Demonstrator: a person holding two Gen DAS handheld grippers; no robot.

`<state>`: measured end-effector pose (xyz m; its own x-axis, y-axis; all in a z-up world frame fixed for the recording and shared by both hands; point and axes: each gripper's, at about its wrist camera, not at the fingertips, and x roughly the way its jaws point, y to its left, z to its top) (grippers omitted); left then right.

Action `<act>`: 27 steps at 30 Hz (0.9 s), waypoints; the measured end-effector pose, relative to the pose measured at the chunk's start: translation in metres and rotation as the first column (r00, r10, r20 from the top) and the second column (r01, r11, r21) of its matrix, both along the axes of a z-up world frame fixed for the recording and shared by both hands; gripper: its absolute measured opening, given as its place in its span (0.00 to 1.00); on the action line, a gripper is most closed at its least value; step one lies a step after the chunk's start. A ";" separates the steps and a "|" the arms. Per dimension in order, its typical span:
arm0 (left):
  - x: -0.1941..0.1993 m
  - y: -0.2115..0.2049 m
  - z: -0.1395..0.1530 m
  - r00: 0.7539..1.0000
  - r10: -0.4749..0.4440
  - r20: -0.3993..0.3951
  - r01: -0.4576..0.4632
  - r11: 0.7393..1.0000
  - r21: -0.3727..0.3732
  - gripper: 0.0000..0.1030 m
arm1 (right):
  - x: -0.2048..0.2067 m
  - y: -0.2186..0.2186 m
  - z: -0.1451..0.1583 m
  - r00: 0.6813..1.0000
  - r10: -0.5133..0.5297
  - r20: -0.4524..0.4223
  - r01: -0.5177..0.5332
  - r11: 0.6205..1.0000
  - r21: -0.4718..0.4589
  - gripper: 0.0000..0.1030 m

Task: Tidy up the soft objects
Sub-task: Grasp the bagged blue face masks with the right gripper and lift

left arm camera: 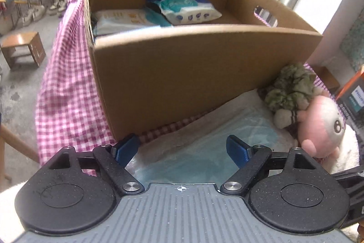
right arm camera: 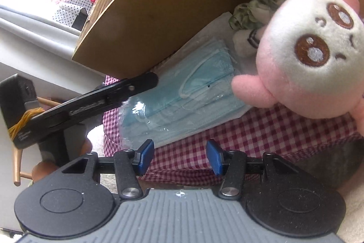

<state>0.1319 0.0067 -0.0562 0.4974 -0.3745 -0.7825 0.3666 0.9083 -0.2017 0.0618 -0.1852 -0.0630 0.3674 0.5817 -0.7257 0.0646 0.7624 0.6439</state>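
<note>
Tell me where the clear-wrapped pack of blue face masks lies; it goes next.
The pack of blue face masks lies on the checked cloth, against the cardboard box, left of the pink plush toy.

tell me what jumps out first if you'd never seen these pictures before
The big cardboard box fills the middle of the left wrist view, standing on a pink checked cloth with soft packs already inside. In the right wrist view a pink and white plush toy looms at the right. Beside it lies a clear bag of blue face masks, in front of the box, with both grippers' jaws apart above it.
</note>
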 end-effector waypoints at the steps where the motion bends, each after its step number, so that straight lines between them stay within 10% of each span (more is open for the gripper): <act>1: 0.002 0.000 -0.003 1.000 0.002 -0.018 -0.002 1.000 -0.006 0.82 | -0.001 0.001 0.000 1.000 -0.002 0.002 0.002 1.000 0.001 0.52; 15: -0.021 0.026 0.000 0.985 0.018 -0.170 -0.035 0.995 -0.098 0.86 | -0.011 -0.022 -0.007 0.999 -0.049 0.002 0.049 0.995 0.082 0.52; 27: -0.078 0.060 -0.006 0.927 -0.082 -0.367 -0.034 0.954 -0.299 0.86 | -0.028 -0.051 -0.031 0.990 -0.128 -0.063 0.140 0.954 0.265 0.52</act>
<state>0.0537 0.0665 -0.0619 0.1806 -0.6245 -0.7598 0.2334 0.7777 -0.5838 0.0340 -0.2363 -0.0942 0.4261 0.7051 -0.5669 0.1875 0.5442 0.8178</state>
